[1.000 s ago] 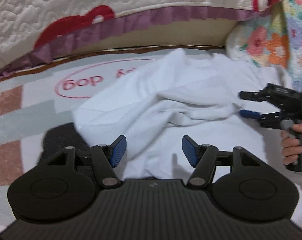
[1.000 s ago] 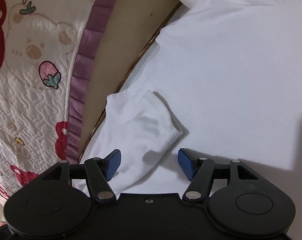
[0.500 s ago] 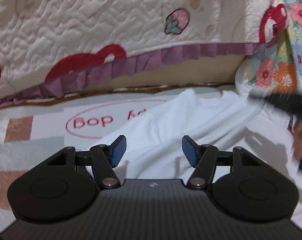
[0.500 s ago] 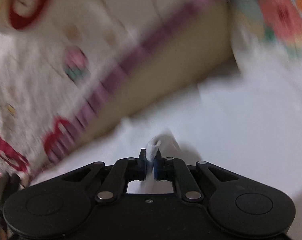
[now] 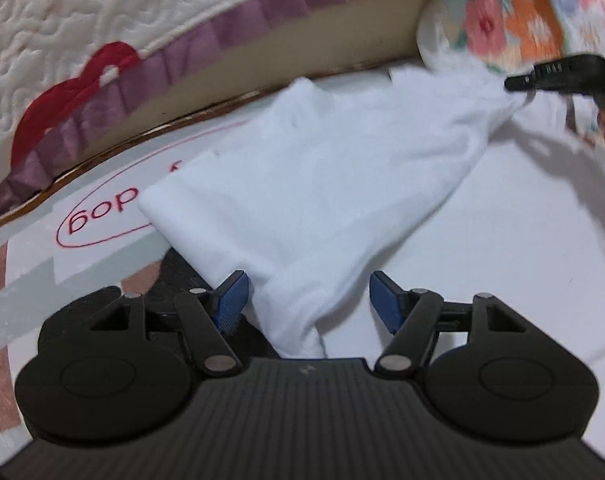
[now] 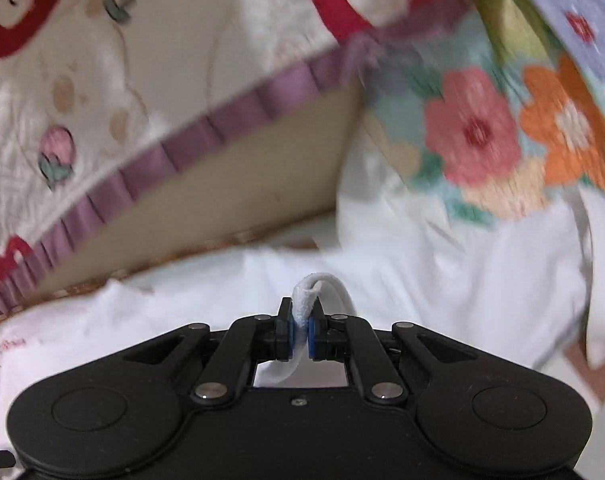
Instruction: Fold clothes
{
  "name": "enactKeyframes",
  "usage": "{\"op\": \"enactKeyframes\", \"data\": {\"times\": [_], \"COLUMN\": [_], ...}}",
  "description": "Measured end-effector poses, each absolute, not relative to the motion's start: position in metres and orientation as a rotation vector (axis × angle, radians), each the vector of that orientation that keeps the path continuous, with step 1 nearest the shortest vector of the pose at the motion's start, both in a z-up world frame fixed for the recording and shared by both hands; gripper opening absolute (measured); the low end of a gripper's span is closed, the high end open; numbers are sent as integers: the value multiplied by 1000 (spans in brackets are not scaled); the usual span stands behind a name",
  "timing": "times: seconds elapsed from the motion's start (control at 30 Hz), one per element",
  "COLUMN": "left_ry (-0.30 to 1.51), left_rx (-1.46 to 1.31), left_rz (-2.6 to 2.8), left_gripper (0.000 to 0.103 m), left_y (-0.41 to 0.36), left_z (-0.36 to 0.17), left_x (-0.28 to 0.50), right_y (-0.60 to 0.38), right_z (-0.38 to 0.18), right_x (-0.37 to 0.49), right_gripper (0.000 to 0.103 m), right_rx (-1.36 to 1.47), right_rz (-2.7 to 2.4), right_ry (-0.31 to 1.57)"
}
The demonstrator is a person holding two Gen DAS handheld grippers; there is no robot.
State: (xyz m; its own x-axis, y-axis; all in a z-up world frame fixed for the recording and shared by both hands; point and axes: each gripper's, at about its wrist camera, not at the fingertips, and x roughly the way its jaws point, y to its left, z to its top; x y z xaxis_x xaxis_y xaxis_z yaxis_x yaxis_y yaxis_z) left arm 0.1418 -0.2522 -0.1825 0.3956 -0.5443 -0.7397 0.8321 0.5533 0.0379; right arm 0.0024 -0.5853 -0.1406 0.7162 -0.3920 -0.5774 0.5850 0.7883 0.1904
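Left wrist view: the white cotton T-shirt (image 5: 322,184) is no longer a crumpled heap on the patterned floor mat (image 5: 42,280). It now stretches as a taut band from bottom centre up to the right gripper (image 5: 520,82), top right, which lifts one end. The left gripper (image 5: 306,306) has dropped closer; its blue-padded fingers (image 5: 232,300) are spread and opening a bit more, w/ a bunched edge of shirt between them, not pinched yet. Means: the fold is under way, the left side needs its grab next.

Right wrist view: the right gripper (image 6: 300,338) stood wide over a flat sleeve a sec ago; now its fingers are pressed together on a rolled bit of shirt hem (image 6: 310,292), held clear of the mat, w/ the quilted bed cover w/ purple frill (image 6: 182,148) behind.
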Motion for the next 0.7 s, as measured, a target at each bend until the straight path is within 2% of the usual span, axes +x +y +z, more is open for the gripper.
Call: {"op": "enactKeyframes", "data": {"times": [0.1,0.23,0.4,0.5,0.53,0.57,0.6,0.67,0.7], "left_ry": [709,650,806,830,813,783,782,779,798], "left_rx": [538,591,478,436,443,465,453,427,400], "left_rz": [-848,-683,-687,-676,-684,-692,-698,-710,-702], "left_gripper": [66,67,68,68,67,60,49,36,35], "left_y": [-258,-246,-224,-221,-222,-220,-219,-215,-212], "left_z": [-188,-182,-182,-181,-182,-181,-178,-173,-172], "left_x": [135,137,153,156,156,152,151,148,150], "right_y": [-586,-592,-606,-610,-607,-604,-602,-599,-598], "right_z": [-153,-137,-106,-115,-125,-134,-145,-151,-150], "right_x": [2,16,23,16,15,15,13,4,0], "right_gripper": [9,9,9,10,10,10,10,9,9], "right_rx": [388,355,391,426,397,369,360,382,403], "right_rz": [-567,-506,-444,-438,-451,-464,-476,-483,-479], "right_ry": [566,537,449,459,494,528,560,548,532]}}
